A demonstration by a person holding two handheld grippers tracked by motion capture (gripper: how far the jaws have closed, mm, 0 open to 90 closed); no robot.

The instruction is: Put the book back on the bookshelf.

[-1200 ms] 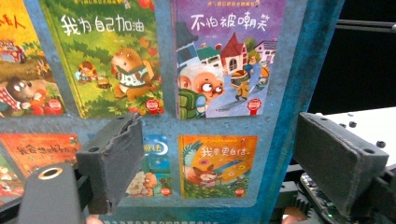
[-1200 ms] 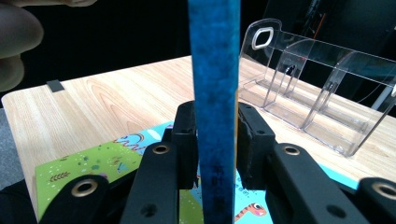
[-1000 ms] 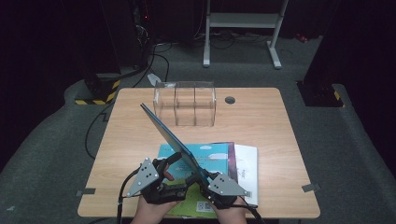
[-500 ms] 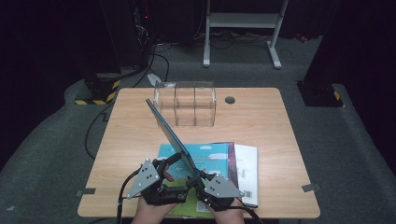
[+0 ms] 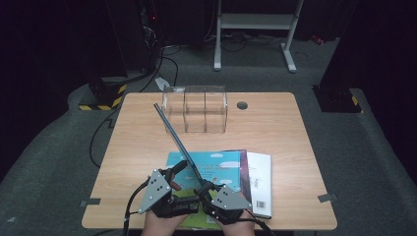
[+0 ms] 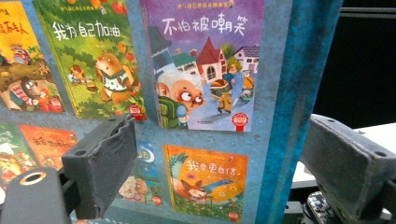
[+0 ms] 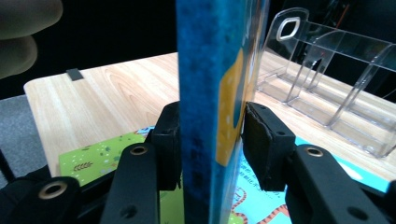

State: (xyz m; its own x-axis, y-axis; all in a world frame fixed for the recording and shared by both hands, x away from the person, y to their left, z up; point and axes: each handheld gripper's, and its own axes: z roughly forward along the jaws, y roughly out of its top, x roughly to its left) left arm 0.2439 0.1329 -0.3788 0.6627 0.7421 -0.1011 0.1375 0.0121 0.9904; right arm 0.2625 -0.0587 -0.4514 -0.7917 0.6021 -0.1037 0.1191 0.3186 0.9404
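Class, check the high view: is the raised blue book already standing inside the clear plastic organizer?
No. The blue book is tilted above the table, in front of the clear organizer, its lower end at the right tongs.

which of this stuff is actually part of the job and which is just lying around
In the job:
- blue book, tilted up off the table
- clear rack, probably where it goes

Lying about:
- teal book and white book, flat on the table
- metal stand and cables on the floor behind

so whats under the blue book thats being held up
Under the raised blue book lies a light-blue picture book flat on the table, with a white book partly beneath it. A green cover shows near the jaws. What lies beneath these is covered.
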